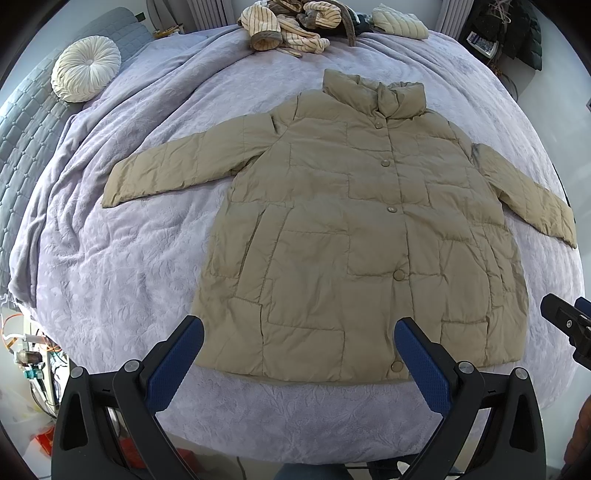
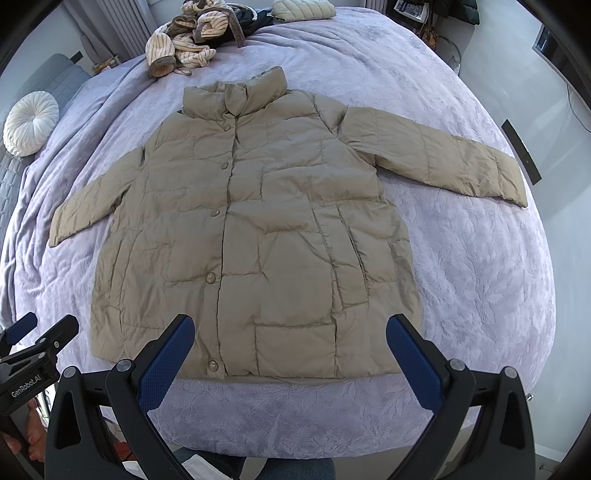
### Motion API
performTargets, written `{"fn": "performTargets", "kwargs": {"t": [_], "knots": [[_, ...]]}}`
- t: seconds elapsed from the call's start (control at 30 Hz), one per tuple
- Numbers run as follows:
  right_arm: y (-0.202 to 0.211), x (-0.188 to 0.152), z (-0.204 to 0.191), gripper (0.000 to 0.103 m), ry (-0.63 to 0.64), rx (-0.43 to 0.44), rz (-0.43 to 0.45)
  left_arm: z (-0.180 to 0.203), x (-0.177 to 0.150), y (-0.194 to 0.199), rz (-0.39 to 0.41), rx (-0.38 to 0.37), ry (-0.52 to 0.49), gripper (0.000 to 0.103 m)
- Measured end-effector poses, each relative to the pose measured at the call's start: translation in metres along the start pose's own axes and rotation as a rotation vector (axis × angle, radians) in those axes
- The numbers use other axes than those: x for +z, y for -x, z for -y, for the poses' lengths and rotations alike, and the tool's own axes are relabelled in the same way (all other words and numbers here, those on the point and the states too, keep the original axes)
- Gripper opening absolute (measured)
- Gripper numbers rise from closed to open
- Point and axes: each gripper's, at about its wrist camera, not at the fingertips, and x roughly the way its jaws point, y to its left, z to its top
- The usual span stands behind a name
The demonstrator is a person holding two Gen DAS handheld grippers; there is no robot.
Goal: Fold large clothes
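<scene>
The jacket (image 1: 354, 229) lies flat and buttoned on the lavender bed cover (image 1: 122, 266), collar toward twelve o'clock and hem toward six. Going left to right: its left sleeve (image 1: 173, 170) reaches toward nine o'clock, the button row (image 1: 391, 210) runs down the middle, and the right sleeve (image 2: 436, 158) points to three. It looks light, puffy, soft and probably slick, so cuffs and hem corners seem the best grips. The left gripper (image 1: 299, 339) and the right gripper (image 2: 291, 336) hover above the hem, jaws apart, holding nothing.

bed (image 1: 122, 258) | lilac cover | on it: padded coat (image 1: 351, 229), striped garment pile (image 1: 291, 26), round cushion (image 1: 85, 68)
</scene>
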Motion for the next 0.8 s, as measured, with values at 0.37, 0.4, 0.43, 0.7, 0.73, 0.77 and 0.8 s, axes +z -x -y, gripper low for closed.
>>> {"fn": "performTargets", "kwargs": {"t": [0.37,0.4,0.43,0.7,0.73,0.77,0.8], "knots": [[-0.0026,-0.0021,-0.0030,0.103,0.001,-0.001,-0.005,-0.0031,0.0002,-0.0011,-0.013,0.001,-0.002,0.103],[-0.0022,-0.0008,-0.0020,0.103,0.001,-0.001,-0.004,-0.0034,-0.0001,-0.0013,-0.021,0.002,-0.003,0.103],[-0.0026,-0.0016,-0.0026,0.103,0.001,-0.002,-0.005,0.0006,0.0003,-0.0047,-0.056,0.009,-0.006,0.103],[-0.0052,-0.0030,-0.0031,0.103,0.004,-0.002,-0.008,0.0038,0.0004,-0.0080,-0.088,0.015,-0.011,0.103],[-0.0055,-0.0016,-0.0027,0.103,0.003,-0.002,-0.008,0.0033,0.0000,-0.0087,-0.091,0.013,-0.011,0.103],[-0.0060,-0.0020,-0.0030,0.103,0.004,-0.003,-0.009,0.0047,0.0002,-0.0089,-0.101,0.015,-0.011,0.103],[-0.0060,-0.0010,-0.0034,0.103,0.007,-0.005,-0.012,0.0058,0.0006,-0.0089,-0.120,0.021,-0.013,0.103]]}}
